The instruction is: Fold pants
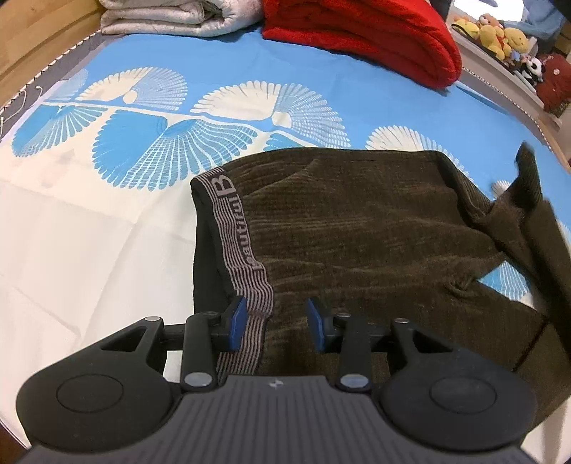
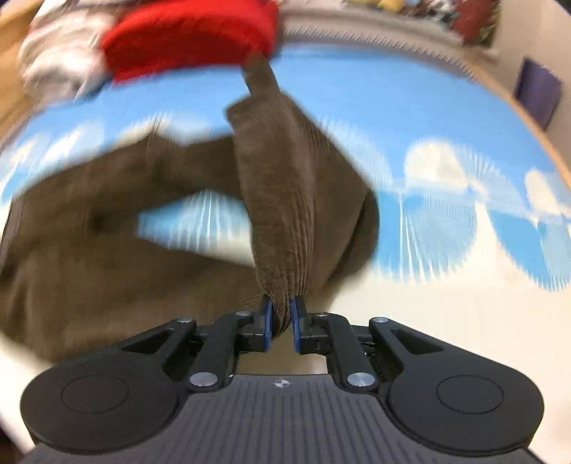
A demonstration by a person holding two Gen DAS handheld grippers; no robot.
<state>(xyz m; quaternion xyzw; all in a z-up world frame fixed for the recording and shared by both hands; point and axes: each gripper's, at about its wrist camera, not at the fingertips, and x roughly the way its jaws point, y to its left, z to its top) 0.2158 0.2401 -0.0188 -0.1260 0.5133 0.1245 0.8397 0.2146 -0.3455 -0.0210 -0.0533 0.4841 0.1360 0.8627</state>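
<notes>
Dark brown corduroy pants point(image 1: 357, 221) lie on the bed, with a striped waistband point(image 1: 239, 232) at their left edge. My left gripper point(image 1: 276, 323) is open just above the waistband's near end, its blue pads either side of the cloth. In the right wrist view my right gripper point(image 2: 280, 321) is shut on a bunched pant leg point(image 2: 285, 200), which is lifted off the bed and stretches up ahead of the fingers. The rest of the pants point(image 2: 89, 250) lies to the left. This view is motion-blurred.
The bed has a blue and cream sheet point(image 1: 89, 232) with fan prints. A folded red blanket point(image 1: 364, 32) and a grey-white quilt point(image 1: 171, 16) lie at the far edge. Plush toys point(image 1: 499, 39) sit on a ledge at far right.
</notes>
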